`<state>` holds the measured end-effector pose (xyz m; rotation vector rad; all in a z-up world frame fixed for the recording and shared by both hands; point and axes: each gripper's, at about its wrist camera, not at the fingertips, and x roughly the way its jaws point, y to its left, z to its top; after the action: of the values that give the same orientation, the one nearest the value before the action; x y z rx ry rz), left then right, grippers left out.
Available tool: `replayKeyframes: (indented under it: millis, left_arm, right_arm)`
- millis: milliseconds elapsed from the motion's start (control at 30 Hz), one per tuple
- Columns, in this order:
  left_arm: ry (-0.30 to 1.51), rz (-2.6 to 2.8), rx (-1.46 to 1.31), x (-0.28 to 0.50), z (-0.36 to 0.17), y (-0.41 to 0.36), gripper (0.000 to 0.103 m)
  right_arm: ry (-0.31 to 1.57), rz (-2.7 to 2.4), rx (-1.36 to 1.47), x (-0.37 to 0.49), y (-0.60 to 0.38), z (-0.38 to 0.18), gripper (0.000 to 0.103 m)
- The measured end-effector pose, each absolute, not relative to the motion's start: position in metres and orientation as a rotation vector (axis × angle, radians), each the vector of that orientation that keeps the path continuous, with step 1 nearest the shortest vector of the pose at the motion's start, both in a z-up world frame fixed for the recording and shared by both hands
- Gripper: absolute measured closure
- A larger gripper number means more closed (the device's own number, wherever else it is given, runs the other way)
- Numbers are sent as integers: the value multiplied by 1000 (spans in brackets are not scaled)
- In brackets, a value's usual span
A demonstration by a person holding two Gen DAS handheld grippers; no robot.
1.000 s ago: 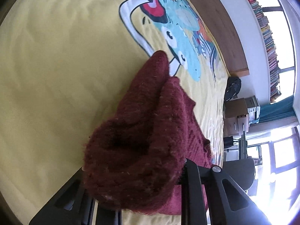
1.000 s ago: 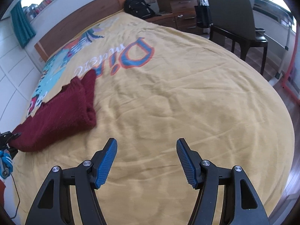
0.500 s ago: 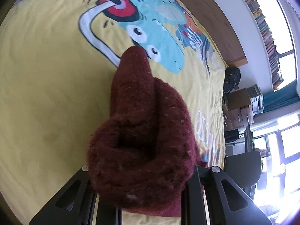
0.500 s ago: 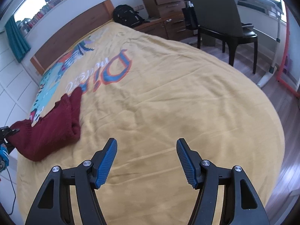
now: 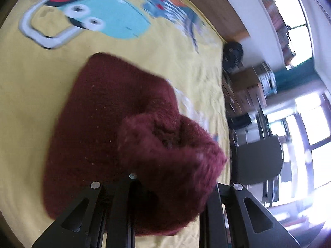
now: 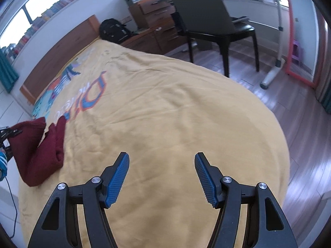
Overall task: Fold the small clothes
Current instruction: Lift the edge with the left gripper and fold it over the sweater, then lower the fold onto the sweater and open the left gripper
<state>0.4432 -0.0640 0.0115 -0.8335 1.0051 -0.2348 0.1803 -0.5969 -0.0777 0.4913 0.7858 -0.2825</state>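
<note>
A dark red knitted garment [image 5: 107, 124] lies on the yellow printed bedspread [image 5: 31, 86]. My left gripper [image 5: 169, 177] is shut on a bunched end of the garment, lifted and doubled over the flat part; the wool hides its fingertips. In the right wrist view the garment [image 6: 45, 150] lies at the far left of the bedspread [image 6: 175, 113], with the left gripper [image 6: 6, 134] at its raised end. My right gripper [image 6: 161, 177] is open and empty, hovering over bare bedspread well right of the garment.
A wooden headboard [image 6: 60, 51] stands at the back. A black backpack [image 6: 113, 29], a wooden drawer unit [image 6: 155, 12] and a dark chair [image 6: 202, 14] stand on the wood floor beyond the bed's far edge. A red-framed mirror [image 6: 300, 37] leans at right.
My left gripper has carried the held end of the garment up and over, so the garment now lies doubled. My right gripper has drawn away to the right, still open.
</note>
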Motion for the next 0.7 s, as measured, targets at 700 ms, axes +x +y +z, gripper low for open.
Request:
replayKeyframes:
  millis: [700]
  left_arm:
    - [1045, -329, -61, 374, -52, -263, 87]
  right_arm:
    - [809, -339, 559, 141, -625, -110, 36]
